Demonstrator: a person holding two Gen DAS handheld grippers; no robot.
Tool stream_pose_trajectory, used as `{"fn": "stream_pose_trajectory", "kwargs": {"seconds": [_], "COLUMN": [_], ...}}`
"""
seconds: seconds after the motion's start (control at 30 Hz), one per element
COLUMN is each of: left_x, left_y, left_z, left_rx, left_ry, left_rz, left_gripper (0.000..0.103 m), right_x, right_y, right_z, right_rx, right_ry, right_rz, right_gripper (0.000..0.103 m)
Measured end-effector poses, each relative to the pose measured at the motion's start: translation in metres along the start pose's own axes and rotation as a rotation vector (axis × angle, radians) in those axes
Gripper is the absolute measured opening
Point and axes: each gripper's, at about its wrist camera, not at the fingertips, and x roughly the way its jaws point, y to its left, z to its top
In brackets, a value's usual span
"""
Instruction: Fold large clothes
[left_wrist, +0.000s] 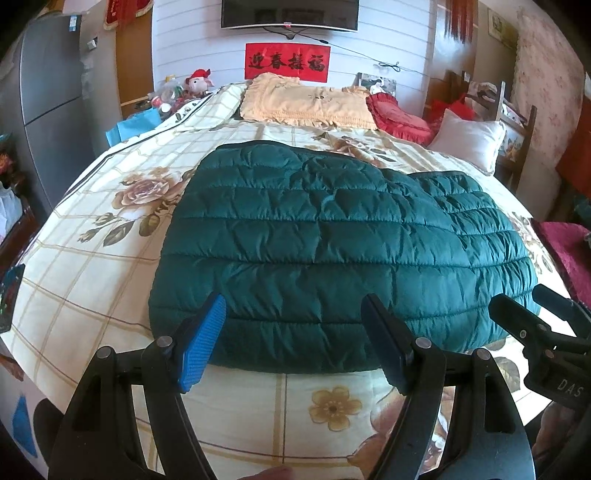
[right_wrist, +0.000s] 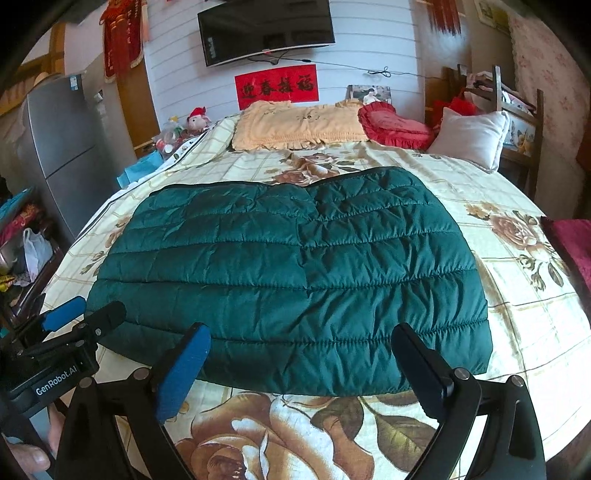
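Lying flat on the bed (left_wrist: 92, 266) is a dark green quilted jacket (left_wrist: 314, 243), folded into a broad, roughly rectangular pad with its near hem toward both cameras and its far edge toward the pillows. It rests on a cream bedspread printed with a tan grid and large brown roses, roughly in the middle of the mattress. In the left wrist view the left gripper (left_wrist: 291, 339) hangs over the jacket's near hem, its fingers spread apart with only the puffy fabric showing behind the gap; whether the blue pads touch the cloth cannot be told. The right gripper (right_wrist: 301, 363) shows in its own view over the same hem, farther along to the right, its fingers spread wide and nothing pinched between them. Each tool also appears at the edge of the other's view, just beside it. At the head of the bed lie a peach ruffled pillow (left_wrist: 306, 99), a red ruffled cushion (left_wrist: 400, 114) and a white pillow (left_wrist: 467, 138). A red banner (left_wrist: 287, 62) with dark characters hangs on the white slatted wall beneath a television (left_wrist: 290, 14), and a grey refrigerator (left_wrist: 51, 96) stands at the left.
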Motion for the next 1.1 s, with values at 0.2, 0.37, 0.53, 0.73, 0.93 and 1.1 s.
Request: {"fn": "stream_pose_trajectory", "kwargs": {"seconds": [0.2,0.37,0.53,0.73,0.93,1.1], "left_x": [0.000,-0.001,0.000,-0.001,0.000,-0.002], "left_y": [-0.002,-0.004,-0.007,-0.008,-0.008,-0.011], "left_z": [0.000,-0.001,-0.001,-0.002,-0.002,-0.002], "left_rx": [0.004,0.006,0.014,0.017,0.016,0.021], "left_ry": [-0.004,-0.008,-0.006,-0.008,-0.007,-0.013], "left_rz": [0.001,-0.001,-0.001,0.000,-0.001,-0.004], "left_gripper": [0.076,0.076,0.076,0.076,0.076,0.076], "right_x": [0.001,0.001,0.001,0.002,0.003,0.004], "right_y": [-0.004,-0.006,-0.007,-0.008,-0.008,-0.007], "right_z": [-0.002,-0.002,-0.002,-0.003,-0.004,-0.004], "right_rx": [0.015,0.025,0.025,0.030,0.030,0.029], "right_ry": [0.006,0.008,0.007,0.018,0.020,0.018], "right_rz": [0.008,0.008,0.008,0.015,0.017,0.016], "right_gripper": [0.098,0.098,0.098,0.098,0.098,0.098]}}
